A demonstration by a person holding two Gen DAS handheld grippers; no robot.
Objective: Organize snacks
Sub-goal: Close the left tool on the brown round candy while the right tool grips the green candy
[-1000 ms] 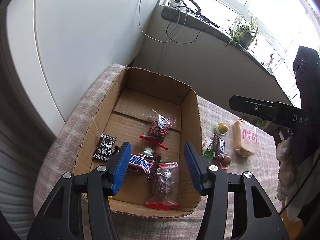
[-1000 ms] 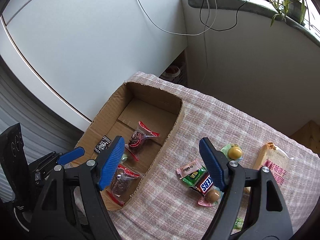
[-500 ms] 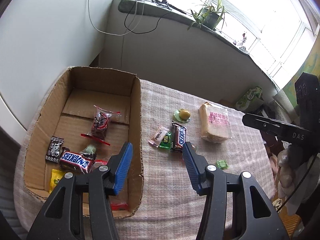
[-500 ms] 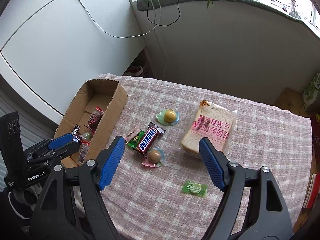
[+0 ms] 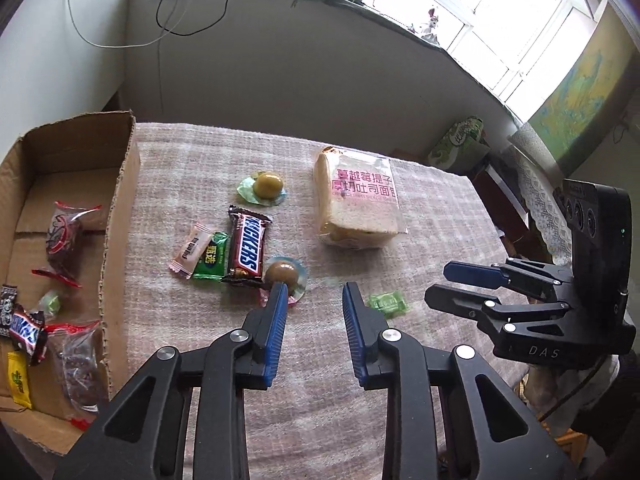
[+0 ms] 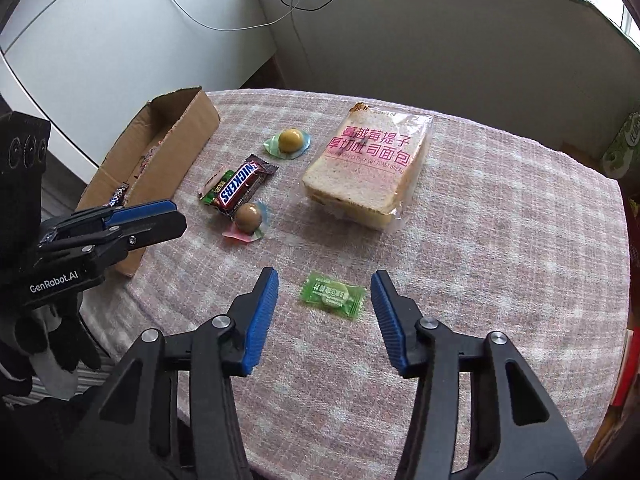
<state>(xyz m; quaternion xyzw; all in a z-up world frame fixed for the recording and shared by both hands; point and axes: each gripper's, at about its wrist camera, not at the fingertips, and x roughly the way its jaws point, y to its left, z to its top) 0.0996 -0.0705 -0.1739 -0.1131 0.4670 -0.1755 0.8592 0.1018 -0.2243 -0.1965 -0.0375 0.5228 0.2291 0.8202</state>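
Both grippers have swung away from the cardboard box (image 5: 120, 216) within the last second and now hang over the loose snacks on the checked surface (image 6: 500, 208). A second ago the left gripper (image 5: 314, 292) looked straight down into the box; the box now sits at the far left of its view, holding a Snickers bar, dark sweets in clear red-edged bags and a yellow packet. Its jaws stand moderately apart and empty, the left fingertip just in front of the brown jelly cup (image 5: 282, 272). The right gripper (image 6: 324, 280) is spread wide and empty, with the green wrapped candy (image 6: 334, 294) lying on the cloth directly between its fingertips, untouched.

Still outside the box: a second Snickers bar (image 6: 240, 186), a pink-and-white sweet (image 5: 192, 250) and a green sachet (image 5: 210, 260) beside it, a yellow jelly cup (image 6: 290, 140) and a bagged slice of toast (image 6: 372, 164).

The shift suggests one drop into the box is finished and the next pick is starting, most likely the green candy, which is small and flat and may slip.
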